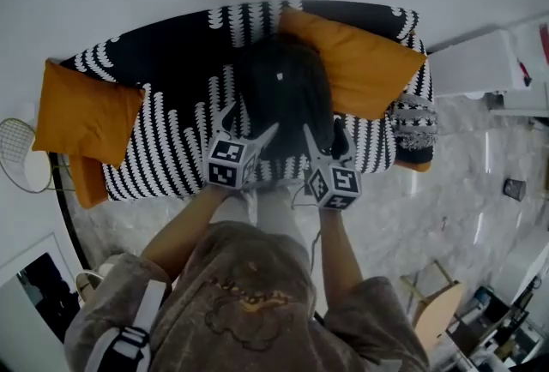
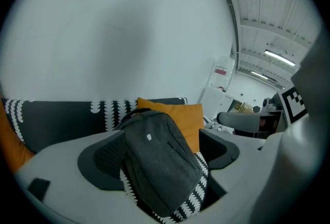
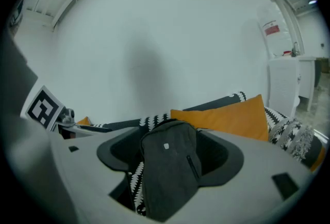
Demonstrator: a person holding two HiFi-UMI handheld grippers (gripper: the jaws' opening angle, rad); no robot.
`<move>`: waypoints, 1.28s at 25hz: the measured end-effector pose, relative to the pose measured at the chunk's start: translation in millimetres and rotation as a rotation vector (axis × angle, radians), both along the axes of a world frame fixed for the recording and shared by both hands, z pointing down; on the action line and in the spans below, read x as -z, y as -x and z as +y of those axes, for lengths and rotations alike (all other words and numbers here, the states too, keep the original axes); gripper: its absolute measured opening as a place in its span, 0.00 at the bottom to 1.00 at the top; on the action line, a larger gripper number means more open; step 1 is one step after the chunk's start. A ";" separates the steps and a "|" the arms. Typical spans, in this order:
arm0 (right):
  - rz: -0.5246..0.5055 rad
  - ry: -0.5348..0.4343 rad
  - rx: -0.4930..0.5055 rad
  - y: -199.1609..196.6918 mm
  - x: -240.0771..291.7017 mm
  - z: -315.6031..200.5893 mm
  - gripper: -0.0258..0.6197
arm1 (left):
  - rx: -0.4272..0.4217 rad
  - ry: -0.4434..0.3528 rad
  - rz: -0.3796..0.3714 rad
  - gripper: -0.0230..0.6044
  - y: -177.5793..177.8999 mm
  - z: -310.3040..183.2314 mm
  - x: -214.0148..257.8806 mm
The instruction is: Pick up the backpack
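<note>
Patterned sofa carries the grey backpack mid-seat, leaning on the back edge beside an orange cushion; left gripper and right gripper gape wide, empty, near it: approach step, next likely reach in and clamp.

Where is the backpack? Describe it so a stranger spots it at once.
Find the black sofa with white scalloped stripes. Near its middle, a dark grey backpack leans on the backrest, beside an orange cushion. It is the only plain grey thing there, with a small pale tag on its front.
</note>
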State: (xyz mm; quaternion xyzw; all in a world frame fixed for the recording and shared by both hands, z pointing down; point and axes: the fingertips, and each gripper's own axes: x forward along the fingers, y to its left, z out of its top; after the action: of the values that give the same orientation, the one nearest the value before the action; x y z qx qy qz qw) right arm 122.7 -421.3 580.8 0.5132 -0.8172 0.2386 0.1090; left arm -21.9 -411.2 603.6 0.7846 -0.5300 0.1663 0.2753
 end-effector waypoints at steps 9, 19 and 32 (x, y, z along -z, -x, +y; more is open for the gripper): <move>0.104 0.108 0.045 -19.7 -127.8 -72.0 0.56 | 0.115 0.141 0.005 0.74 11.4 -47.7 -130.5; 0.157 0.153 0.139 -25.4 -222.5 -124.3 0.56 | 0.201 0.153 -0.038 0.74 5.3 -73.3 -203.8; 0.133 0.202 0.236 -18.5 -238.6 -124.2 0.42 | 0.223 0.206 -0.071 0.55 -0.4 -75.0 -208.7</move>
State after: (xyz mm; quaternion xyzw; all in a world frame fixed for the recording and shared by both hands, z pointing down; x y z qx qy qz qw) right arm 141.2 -545.5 819.3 0.4145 -0.8348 0.2707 0.2410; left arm -21.5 -486.2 812.3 0.6823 -0.6033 0.2158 0.3521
